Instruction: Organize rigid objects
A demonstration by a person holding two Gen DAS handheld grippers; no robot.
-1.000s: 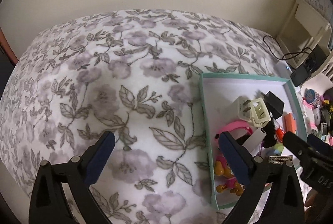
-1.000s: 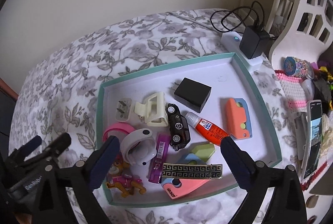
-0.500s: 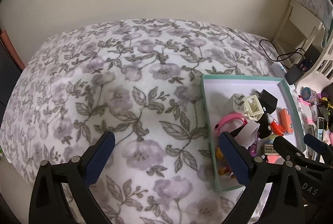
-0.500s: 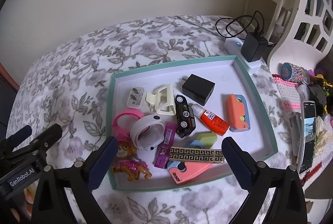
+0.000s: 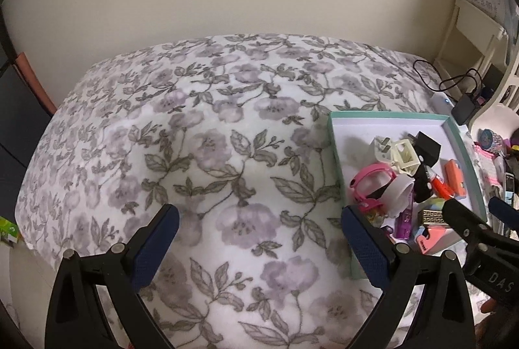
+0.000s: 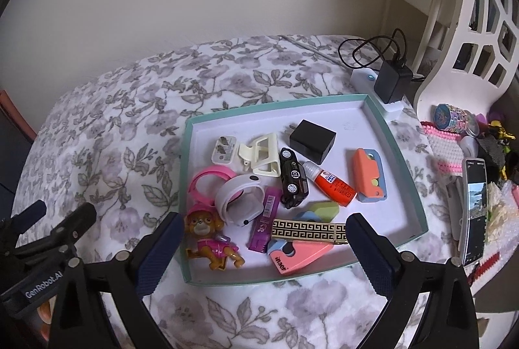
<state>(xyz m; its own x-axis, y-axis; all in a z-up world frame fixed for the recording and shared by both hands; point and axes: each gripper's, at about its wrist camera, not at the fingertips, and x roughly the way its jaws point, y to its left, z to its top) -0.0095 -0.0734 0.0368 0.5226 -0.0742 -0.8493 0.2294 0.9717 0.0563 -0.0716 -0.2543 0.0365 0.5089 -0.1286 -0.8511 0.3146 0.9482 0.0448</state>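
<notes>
A teal-rimmed white tray lies on the floral blanket and holds several small items: a black charger, a toy car, an orange glue bottle, a cream hair clip, a pink ring, a puppy figure and a patterned gold clip. My right gripper hovers open above the tray's near edge, holding nothing. My left gripper is open over bare blanket, left of the tray, its right finger by the tray's corner.
The floral blanket spreads wide to the left. A black adapter with cable sits behind the tray. A phone, pink beaded item and other clutter lie to the right beside a white shelf.
Both grippers have pulled back and up from the tray, so more of the blanket and the whole tray show. Both stay open; the tray's items have not moved.
</notes>
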